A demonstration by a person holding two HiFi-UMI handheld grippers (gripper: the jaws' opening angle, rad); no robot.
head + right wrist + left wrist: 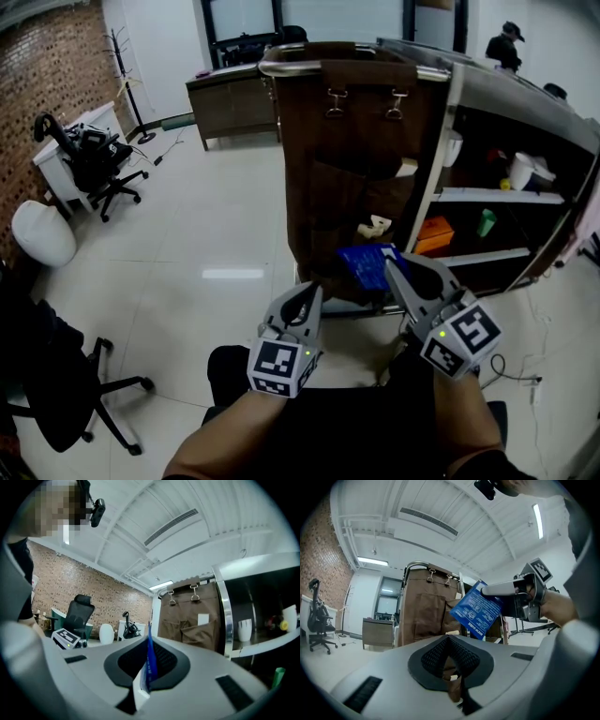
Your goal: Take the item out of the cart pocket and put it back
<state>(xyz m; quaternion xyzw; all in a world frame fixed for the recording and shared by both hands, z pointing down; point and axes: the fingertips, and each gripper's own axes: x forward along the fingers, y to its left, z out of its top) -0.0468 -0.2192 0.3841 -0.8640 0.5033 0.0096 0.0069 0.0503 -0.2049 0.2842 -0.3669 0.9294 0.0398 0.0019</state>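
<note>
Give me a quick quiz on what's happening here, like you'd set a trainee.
1. What does the right gripper hold? A) a blue packet B) a white cup C) an orange box
2. True or false: the blue packet sits inside a pocket of the brown bag.
3. Fill in: the brown bag hangs from the cart rail by two metal ____.
Key: 1 A; 2 false, it is held out in front of the bag; 3 clips.
</note>
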